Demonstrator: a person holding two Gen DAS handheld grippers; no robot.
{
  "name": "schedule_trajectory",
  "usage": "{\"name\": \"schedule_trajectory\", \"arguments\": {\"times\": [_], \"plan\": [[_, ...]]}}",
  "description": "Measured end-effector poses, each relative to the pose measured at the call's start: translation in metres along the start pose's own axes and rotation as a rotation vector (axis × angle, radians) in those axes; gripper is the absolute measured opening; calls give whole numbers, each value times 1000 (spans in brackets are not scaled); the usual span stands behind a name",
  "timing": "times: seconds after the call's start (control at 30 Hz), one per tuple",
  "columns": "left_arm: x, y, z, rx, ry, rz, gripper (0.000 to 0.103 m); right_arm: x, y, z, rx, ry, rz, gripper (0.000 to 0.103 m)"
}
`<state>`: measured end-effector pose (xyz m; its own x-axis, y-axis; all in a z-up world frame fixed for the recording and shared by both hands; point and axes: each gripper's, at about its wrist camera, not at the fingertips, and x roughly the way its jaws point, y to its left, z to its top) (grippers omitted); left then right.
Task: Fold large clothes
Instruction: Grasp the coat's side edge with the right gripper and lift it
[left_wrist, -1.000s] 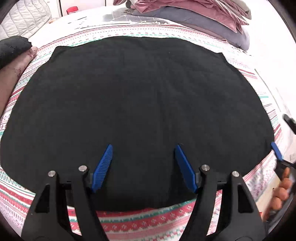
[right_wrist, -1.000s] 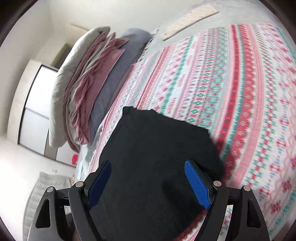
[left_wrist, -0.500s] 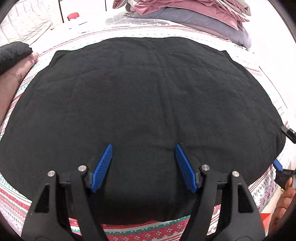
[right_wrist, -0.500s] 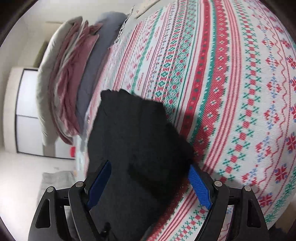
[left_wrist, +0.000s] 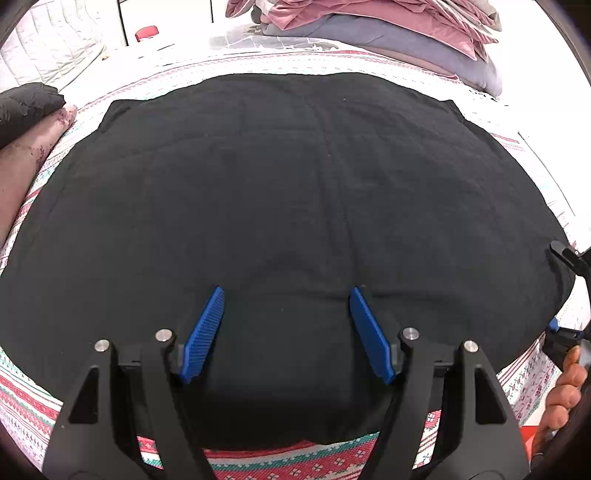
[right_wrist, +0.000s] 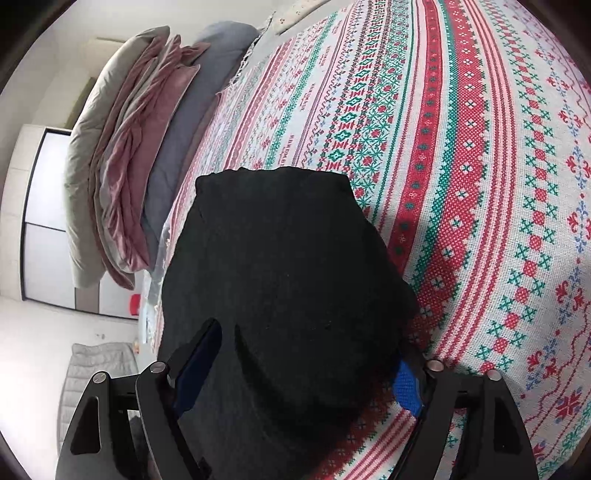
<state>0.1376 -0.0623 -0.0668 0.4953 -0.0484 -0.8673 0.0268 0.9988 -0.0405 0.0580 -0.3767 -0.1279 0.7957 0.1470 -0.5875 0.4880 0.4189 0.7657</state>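
Observation:
A large black garment (left_wrist: 280, 206) lies spread flat on a bed with a red, green and white patterned cover (left_wrist: 325, 461). My left gripper (left_wrist: 288, 299) is open just above the garment's near edge, with black cloth between its blue pads. My right gripper (right_wrist: 306, 362) is open at the garment's right corner (right_wrist: 280, 258); the black cloth bulges between its fingers and hides part of the right pad. The right gripper also shows at the right edge of the left wrist view (left_wrist: 565, 332).
Stacked pink and grey pillows and quilts (left_wrist: 388, 26) (right_wrist: 125, 158) lie at the head of the bed. A person's leg (left_wrist: 26, 162) rests on the bed's left side. A wardrobe (right_wrist: 40, 221) and a red object (left_wrist: 146, 33) stand beyond the bed.
Both grippers have moved down and in toward the garment. The right gripper now has the garment's corner bulging between its fingers; the left sits lower over the near edge.

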Motion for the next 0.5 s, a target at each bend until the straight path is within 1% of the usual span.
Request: {"name": "schedule_trajectory", "arguments": {"times": [0.03, 0.1, 0.17, 0.2, 0.3, 0.4, 0.5], "plan": [[0, 0, 0, 2, -2, 2, 71, -1, 1, 0, 8, -8, 15, 70], [0, -1, -1, 4, -3, 9, 71, -9, 5, -1, -11, -33, 46, 49], [1, -2, -1, 9, -5, 17, 71, -17, 18, -5, -69, -59, 83, 38], [1, -1, -1, 9, -5, 18, 71, -21, 25, -8, -104, -75, 97, 35], [1, -2, -2, 8, -5, 18, 71, -32, 44, -17, -184, -112, 136, 30], [1, -2, -2, 9, -5, 19, 71, -45, 66, -29, -275, -152, 195, 29], [1, -2, -1, 13, -5, 22, 71, -51, 86, -43, -363, -185, 222, 28]]}}
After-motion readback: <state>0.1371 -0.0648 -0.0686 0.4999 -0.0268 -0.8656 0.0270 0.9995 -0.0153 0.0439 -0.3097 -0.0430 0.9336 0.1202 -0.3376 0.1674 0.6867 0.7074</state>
